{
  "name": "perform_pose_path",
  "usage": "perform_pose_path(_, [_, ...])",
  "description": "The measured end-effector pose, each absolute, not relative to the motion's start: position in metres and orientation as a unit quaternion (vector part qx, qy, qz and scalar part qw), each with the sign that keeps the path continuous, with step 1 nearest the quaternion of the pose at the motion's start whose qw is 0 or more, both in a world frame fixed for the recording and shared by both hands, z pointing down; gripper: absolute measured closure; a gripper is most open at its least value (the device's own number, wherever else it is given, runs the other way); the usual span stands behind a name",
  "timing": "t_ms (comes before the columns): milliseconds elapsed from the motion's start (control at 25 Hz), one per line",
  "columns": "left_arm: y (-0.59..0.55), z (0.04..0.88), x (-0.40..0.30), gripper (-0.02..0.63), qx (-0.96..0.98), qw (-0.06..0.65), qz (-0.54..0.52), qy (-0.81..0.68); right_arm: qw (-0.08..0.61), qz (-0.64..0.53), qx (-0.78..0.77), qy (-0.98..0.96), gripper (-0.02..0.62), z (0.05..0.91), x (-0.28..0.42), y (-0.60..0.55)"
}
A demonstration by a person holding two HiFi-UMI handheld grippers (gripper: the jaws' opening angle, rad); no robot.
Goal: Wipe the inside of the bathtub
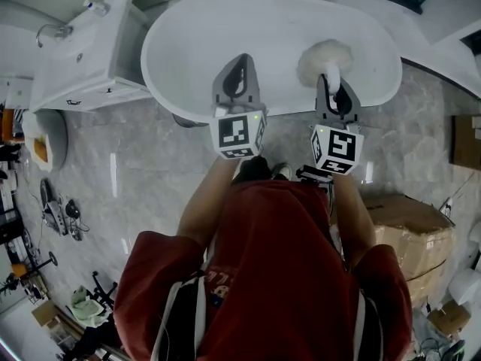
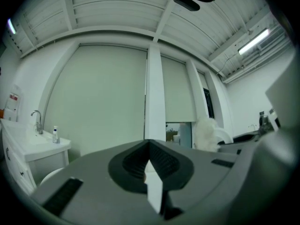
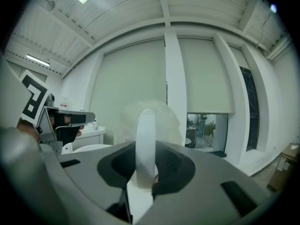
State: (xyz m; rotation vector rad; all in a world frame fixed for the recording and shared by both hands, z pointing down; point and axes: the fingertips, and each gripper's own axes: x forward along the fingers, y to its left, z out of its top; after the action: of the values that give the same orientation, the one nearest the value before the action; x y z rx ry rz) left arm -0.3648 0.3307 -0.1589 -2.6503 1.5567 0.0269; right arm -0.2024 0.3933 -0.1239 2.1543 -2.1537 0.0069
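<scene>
Clearly, the right hand-held gripper is clamped on the white plastic handle of a fluffy white duster. The duster's head hangs over the right part of the white oval bathtub; whether it touches the tub's inside cannot be told. In the right gripper view the handle half hides the fluff. The left hand-held gripper has its jaws pressed together with nothing between them, above the tub's near rim, a stretch of which both grippers cover. A white vanity worktop stands to the left.

Bathtub ahead, sink cabinet to its L, box R – beside person
</scene>
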Motion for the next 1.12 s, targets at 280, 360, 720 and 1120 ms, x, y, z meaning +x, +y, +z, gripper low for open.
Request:
perform_pose_path(280, [0.367, -0.177, -0.346, 0.592, -0.859, 0.068, 0.007, 0.507, 0.028, -0.028, 0.699, -0.714, 0.502, -0.15, -0.196, 0.416])
perform_pose_path(360, [0.374, -0.186, -0.344, 0.592, -0.859, 0.066, 0.021, 0.507, 0.022, -0.037, 0.696, -0.717, 0.502, -0.16, -0.199, 0.418])
perform_pose_path(720, [0.374, -0.19, -0.362, 0.592, -0.868, 0.071, 0.026, 0.491, 0.011, -0.057, 0.704, -0.708, 0.502, -0.179, -0.218, 0.42])
perform_pose_path(1120, [0.374, -0.202, -0.391, 0.592, -0.864, 0.077, 0.049, 0.495, 0.024, -0.071, 0.694, -0.716, 0.502, -0.187, -0.247, 0.412])
